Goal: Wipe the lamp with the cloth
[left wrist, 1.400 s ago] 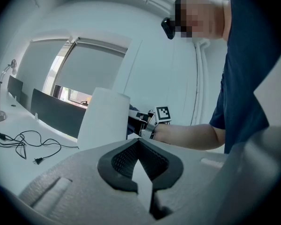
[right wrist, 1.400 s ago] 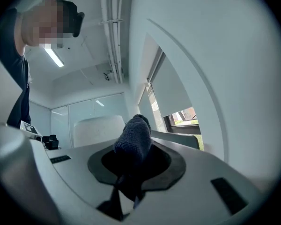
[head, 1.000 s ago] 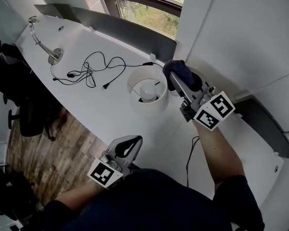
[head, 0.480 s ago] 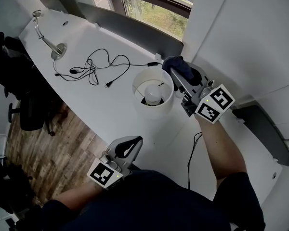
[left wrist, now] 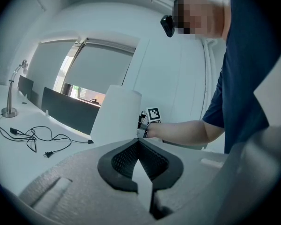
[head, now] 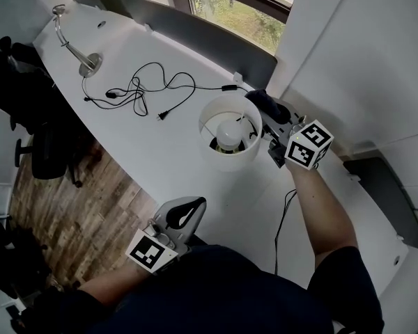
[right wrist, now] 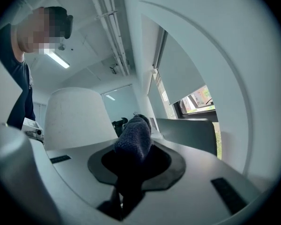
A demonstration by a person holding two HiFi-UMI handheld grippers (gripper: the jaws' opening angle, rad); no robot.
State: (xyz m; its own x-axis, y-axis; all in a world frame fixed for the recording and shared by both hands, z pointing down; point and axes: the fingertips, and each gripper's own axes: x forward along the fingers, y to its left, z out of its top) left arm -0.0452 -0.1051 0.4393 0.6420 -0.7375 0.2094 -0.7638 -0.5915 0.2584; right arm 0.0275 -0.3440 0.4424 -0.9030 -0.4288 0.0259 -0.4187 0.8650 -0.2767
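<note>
white curved desk (head: 146, 152) under a window. far left: gooseneck desk lamp (head: 73, 44), then a loose black cord (head: 146, 89), unplugged end lying on the desk. left gripper (head: 187, 207) low by the person's body, well apart from the lamp, jaws pressed together, nothing between them. centre: table lamp (head: 230, 152) upright, white drum shade, bulb (head: 228, 139) visible inside. right gripper (head: 270, 119) pinches a dark blue cloth (head: 263, 100), held at the shade's right rim; contact not clear.
</note>
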